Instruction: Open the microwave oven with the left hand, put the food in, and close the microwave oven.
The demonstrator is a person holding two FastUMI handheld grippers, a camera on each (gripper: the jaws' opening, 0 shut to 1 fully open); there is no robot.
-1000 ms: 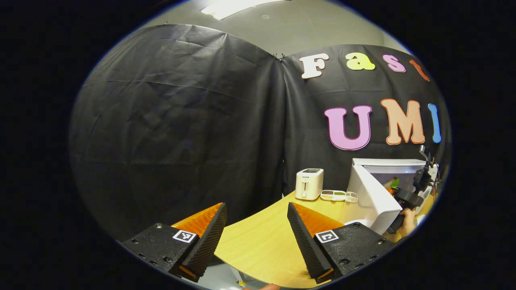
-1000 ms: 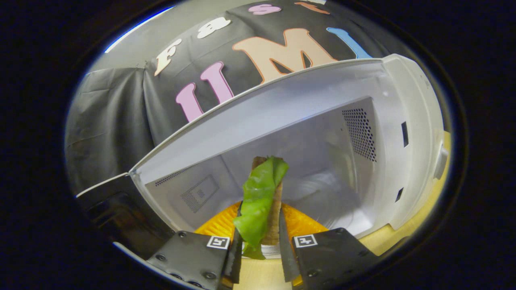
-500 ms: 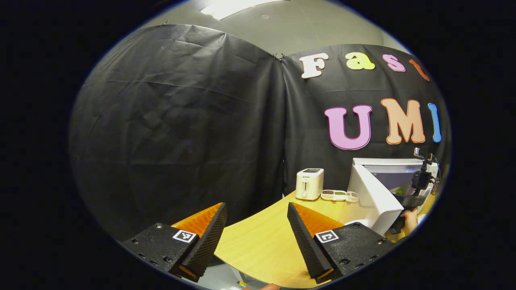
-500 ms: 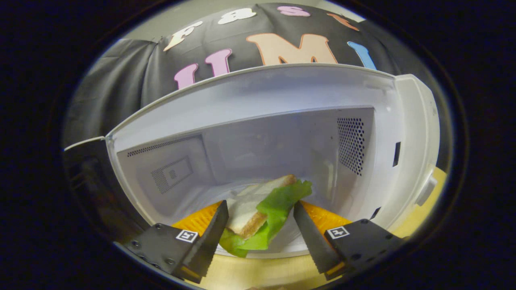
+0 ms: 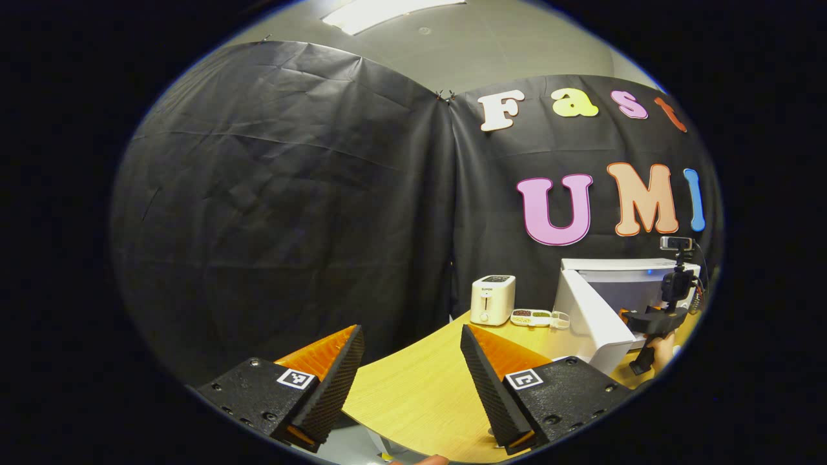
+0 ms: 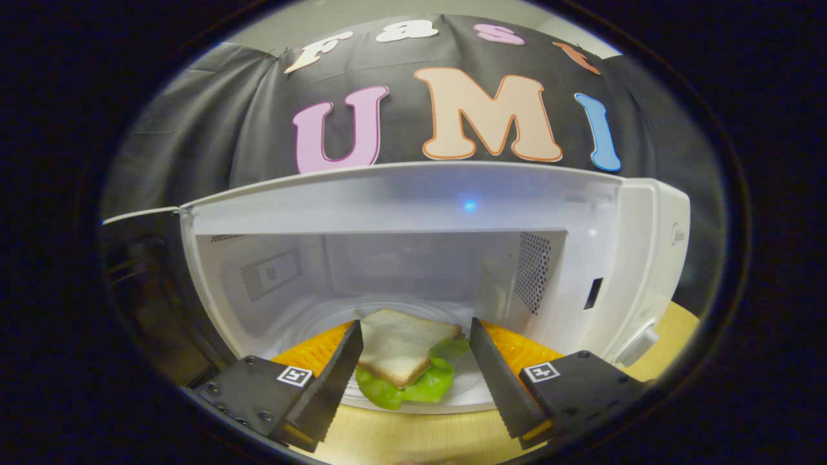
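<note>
Now the sandwich (image 6: 404, 349) lies flat on the floor of the microwave oven (image 6: 413, 258), near the front edge, low in the middle of the right gripper view. Green lettuce sticks out from under the bread toward the camera. The right gripper (image 6: 413, 368) is wide open. Its two fingers stand one on each side of the sandwich and do not touch it.

The oven door (image 5: 591, 316) hangs open at the lower right of the left gripper view, swung toward that camera. The left gripper (image 5: 413, 378) is wide open too, holds nothing, and is well apart from the door, so I think it must reach to the right to push the door shut.

The oven stands on a yellow wooden table (image 5: 413, 387). A white toaster (image 5: 492, 299) and a small tray (image 5: 533, 316) sit just beside the oven, against the black cloth wall.
</note>
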